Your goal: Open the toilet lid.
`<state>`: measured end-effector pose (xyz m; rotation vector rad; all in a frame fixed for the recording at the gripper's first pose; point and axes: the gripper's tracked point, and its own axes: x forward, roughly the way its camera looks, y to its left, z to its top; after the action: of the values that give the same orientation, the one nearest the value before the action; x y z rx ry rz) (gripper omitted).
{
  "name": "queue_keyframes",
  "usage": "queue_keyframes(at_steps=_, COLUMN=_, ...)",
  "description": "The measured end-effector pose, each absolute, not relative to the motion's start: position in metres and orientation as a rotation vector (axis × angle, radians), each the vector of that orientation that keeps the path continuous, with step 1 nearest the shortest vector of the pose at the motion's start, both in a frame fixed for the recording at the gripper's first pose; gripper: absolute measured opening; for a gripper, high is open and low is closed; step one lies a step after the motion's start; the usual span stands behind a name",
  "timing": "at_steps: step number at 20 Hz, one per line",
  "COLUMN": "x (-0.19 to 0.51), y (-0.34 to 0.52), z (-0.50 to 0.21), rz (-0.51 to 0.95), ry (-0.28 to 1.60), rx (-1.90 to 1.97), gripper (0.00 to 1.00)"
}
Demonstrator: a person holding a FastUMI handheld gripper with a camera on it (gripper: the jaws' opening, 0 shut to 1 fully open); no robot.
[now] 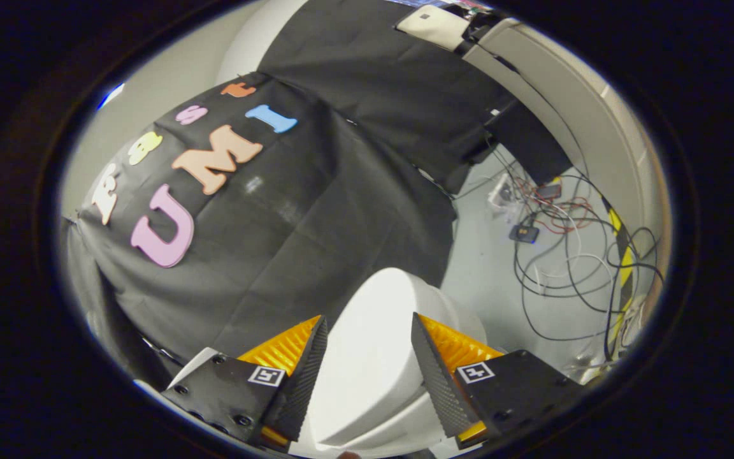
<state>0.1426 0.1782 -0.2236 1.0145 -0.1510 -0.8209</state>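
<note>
Toilet lid runs lengthwise away between the wide-open, empty jaws.

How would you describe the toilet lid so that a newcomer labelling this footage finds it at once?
Start from the black cloth wall; at its foot stands the white toilet. The toilet lid is its smooth, rounded white top, lying between the open gripper fingers. Unlike the grey floor with its tangled cables beside it, it is glossy and bare.

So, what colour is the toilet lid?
White, plain. The gripper view shows the toilet lid best, between the open hand-held gripper fingers.
</note>
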Motion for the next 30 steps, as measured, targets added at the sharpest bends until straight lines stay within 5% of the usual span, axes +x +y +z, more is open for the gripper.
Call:
queue_keyframes(at_steps=9, x=0.149, y=0.215, z=-0.295, rz=-0.851, ry=0.043, rx=1.207, gripper=0.83)
queue_keyframes(at_steps=13, x=0.153, y=0.215, z=-0.306, rz=-0.845, ry=0.077, rx=1.245, gripper=0.65)
queue_keyframes(at_steps=30, x=0.171, y=0.208, z=-0.312, rz=-0.767, ry=0.029, rx=1.394, gripper=0.64)
